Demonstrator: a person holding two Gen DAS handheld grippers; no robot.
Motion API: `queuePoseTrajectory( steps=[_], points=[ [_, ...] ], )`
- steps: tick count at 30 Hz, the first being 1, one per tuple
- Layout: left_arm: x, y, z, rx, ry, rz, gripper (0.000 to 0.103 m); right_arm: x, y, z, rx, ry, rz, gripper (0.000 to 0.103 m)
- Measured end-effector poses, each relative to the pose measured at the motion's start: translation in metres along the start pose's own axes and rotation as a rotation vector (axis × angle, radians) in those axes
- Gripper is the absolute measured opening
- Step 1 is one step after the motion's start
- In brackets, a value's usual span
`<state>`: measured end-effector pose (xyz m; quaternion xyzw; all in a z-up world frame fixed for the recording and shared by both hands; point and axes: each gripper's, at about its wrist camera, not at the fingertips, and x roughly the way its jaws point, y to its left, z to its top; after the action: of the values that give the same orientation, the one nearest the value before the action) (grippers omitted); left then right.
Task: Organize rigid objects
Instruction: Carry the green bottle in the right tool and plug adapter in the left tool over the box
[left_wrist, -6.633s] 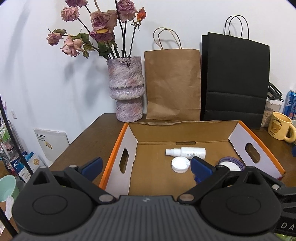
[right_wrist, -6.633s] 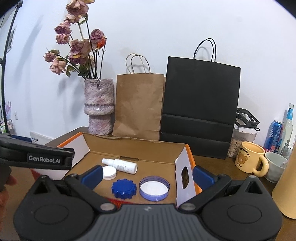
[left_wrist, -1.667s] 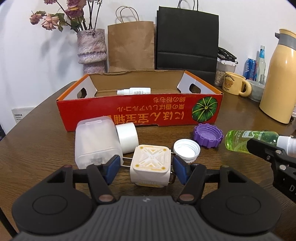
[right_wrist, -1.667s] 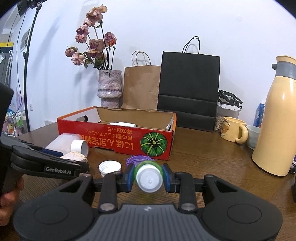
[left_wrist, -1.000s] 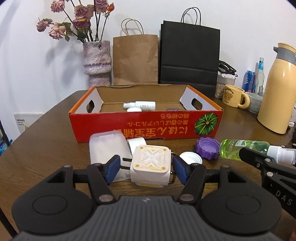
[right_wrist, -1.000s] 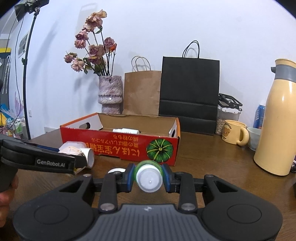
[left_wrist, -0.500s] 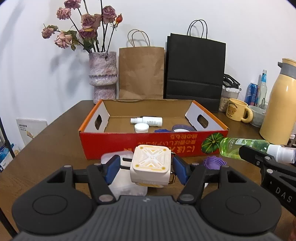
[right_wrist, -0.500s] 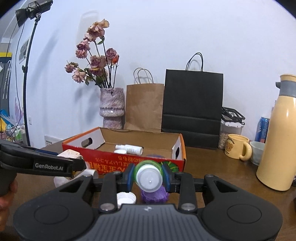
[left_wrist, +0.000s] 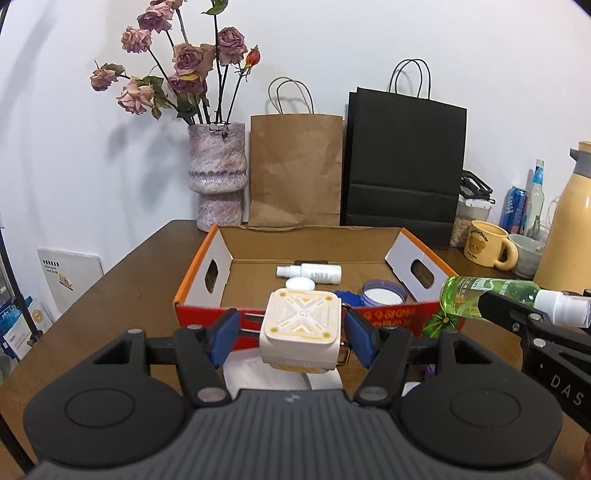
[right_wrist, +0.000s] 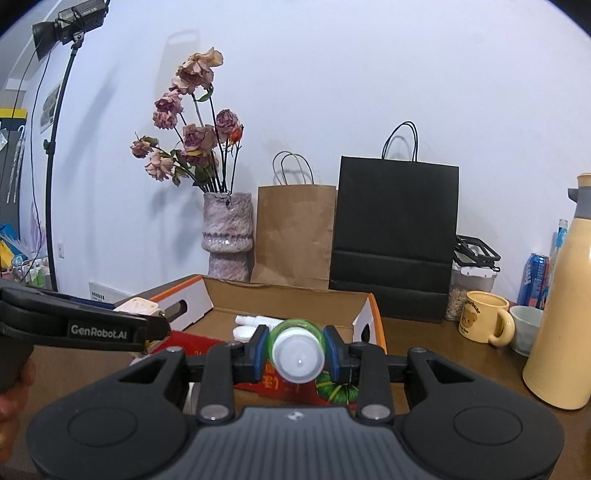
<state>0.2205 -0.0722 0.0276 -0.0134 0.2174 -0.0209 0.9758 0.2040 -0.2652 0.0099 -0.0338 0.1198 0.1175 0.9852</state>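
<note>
While the left gripper (left_wrist: 291, 334) holds the squat cream-and-yellow plastic cube with rounded corners (left_wrist: 300, 326) clamped at mid-body between its blue pads, the right gripper (right_wrist: 295, 354) is closed tight on the clear green plastic spray bottle with a white nozzle (right_wrist: 297, 349), gripping it near the neck; both things hang in the air just short of the near red wall of the shallow orange-edged cardboard tray (left_wrist: 369, 236) on the brown wooden table (left_wrist: 122, 291). I judge the cube stiff and light, its flat sides a sound purchase, though smooth plastic may slide if the grip slackens; the bottle looks hard and slick, and, held at one end with its body lying level ahead of the jaws, it would tend to droop or swivel; a hold nearer its middle would be steadier. Inside the tray lie a small white spray bottle (left_wrist: 314, 273), a white round cap (left_wrist: 300, 283), a dark blue ridged lid (left_wrist: 349, 297) and a purple-rimmed lid (left_wrist: 380, 295), all toward the middle and right; the left half of the floor is bare, the best room for setting down. Low tray walls must be cleared first; white plastic items lie on the table under the left gripper; the cream thermos jug (right_wrist: 565, 332) and yellow bear mug (right_wrist: 484, 319) stand well apart to the right.
</note>
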Motion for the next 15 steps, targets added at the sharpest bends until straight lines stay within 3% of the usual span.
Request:
queuePoseTrajectory(
  steps=[15],
  points=[
    [0.033, 0.012, 0.028, -0.016, -0.025, 0.021, 0.064, 0.040, 0.004, 0.021, -0.004, -0.018, -0.002, 0.030]
  ],
)
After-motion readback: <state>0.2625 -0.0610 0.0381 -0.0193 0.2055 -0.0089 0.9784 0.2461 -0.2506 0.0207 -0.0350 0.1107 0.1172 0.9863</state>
